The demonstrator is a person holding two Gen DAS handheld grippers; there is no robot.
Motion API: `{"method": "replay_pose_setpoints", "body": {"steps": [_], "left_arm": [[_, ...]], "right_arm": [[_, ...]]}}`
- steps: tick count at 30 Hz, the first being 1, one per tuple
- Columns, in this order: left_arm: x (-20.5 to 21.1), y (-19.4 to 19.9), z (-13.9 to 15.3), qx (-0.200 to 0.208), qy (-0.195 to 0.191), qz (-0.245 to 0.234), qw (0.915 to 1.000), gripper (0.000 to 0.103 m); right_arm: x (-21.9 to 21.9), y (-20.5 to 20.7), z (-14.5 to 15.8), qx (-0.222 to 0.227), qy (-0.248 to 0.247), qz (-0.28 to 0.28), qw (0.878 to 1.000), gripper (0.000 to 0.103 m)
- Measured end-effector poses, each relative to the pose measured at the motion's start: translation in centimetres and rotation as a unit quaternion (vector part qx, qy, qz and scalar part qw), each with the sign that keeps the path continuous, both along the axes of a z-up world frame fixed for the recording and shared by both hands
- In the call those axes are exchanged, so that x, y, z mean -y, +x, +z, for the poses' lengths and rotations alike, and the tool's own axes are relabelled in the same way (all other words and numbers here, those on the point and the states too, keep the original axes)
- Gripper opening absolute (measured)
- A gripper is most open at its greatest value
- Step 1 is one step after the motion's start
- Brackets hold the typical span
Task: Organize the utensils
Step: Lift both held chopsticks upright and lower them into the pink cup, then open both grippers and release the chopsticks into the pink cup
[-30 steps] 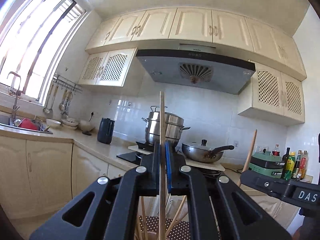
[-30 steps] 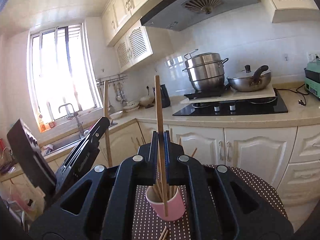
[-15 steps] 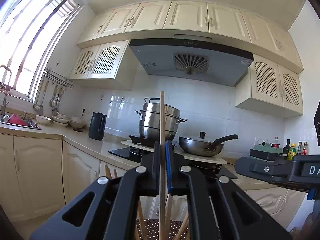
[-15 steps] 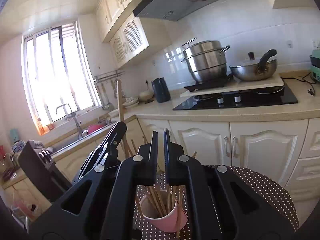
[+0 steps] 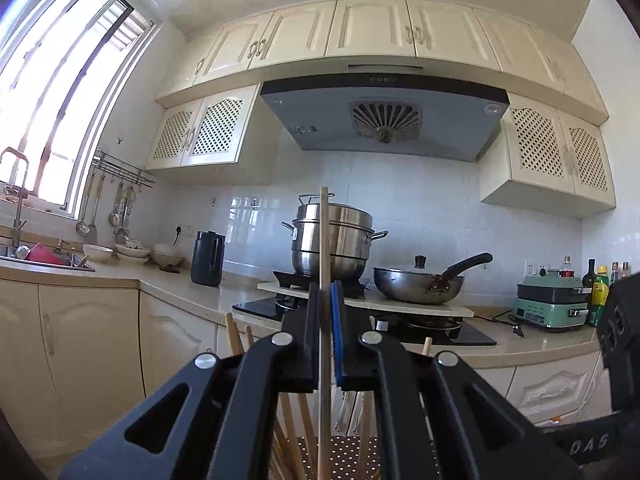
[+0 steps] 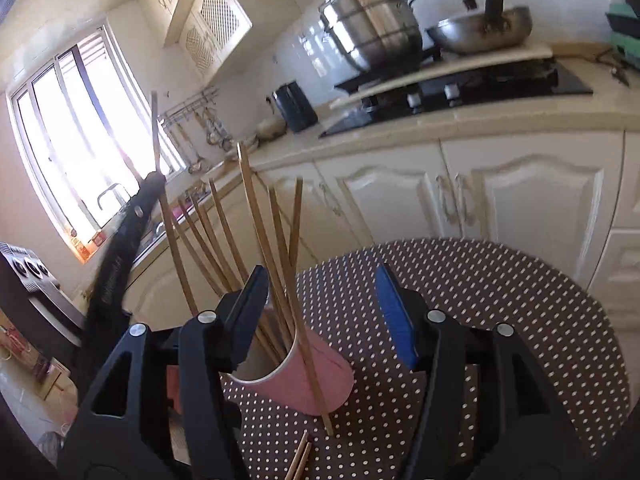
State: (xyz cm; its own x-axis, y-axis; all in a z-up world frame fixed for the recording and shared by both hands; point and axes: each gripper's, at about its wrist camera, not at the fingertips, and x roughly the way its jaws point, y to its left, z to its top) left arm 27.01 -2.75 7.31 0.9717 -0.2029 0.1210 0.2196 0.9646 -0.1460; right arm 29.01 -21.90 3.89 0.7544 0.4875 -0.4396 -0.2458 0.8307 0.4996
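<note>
While left hand-held gripper (image 5: 325, 316) pinches one chopstick (image 5: 324, 236), right hand-held gripper (image 6: 320, 312) wide open — empty, one pink cup (image 6: 316, 376)

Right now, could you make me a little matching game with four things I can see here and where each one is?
Things:
1. pink cup
2. steamer pot
3. black kettle
4. chopstick

Places:
a. on the stove
b. clamped in the left gripper
c. on the dotted mat
d. on the counter, left of the stove

Pairs: 1-c, 2-a, 3-d, 4-b

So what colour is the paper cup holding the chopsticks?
Pink outside, white inside; the round paper cup shows best in the right wrist view.
</note>
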Motion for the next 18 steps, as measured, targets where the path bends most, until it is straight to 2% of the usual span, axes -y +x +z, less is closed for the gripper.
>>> {"method": "replay_pose_setpoints", "body": {"steps": [3, 6, 10, 13, 18], "left_arm": [[-0.4, 0.0, 0.6, 0.009, -0.008, 0.000, 0.9999, 0.006], [-0.6, 0.4, 0.8, 0.008, -0.012, -0.005, 0.9999, 0.006], [-0.6, 1.0, 0.5, 0.009, -0.005, -0.009, 0.9999, 0.006], [-0.7, 1.4, 0.1, 0.005, -0.002, -0.018, 0.9998, 0.006], [-0.7, 2.0, -0.5, -0.005, 0.002, -0.021, 0.9998, 0.006]], "right_arm": [[-1.1, 0.8, -1.0, -0.009, -0.006, 0.022, 1.000, 0.053], [-1.9, 1.6, -1.7, -0.015, 0.000, 0.044, 0.999, 0.034], [-3.0, 2.5, -2.4, -0.025, -0.006, 0.052, 0.998, 0.028], [-3.2, 2.6, -2.4, -0.015, -0.006, 0.054, 0.998, 0.009], [-3.1, 2.7, -2.8, -0.019, -0.003, 0.053, 0.998, 0.008]]}}
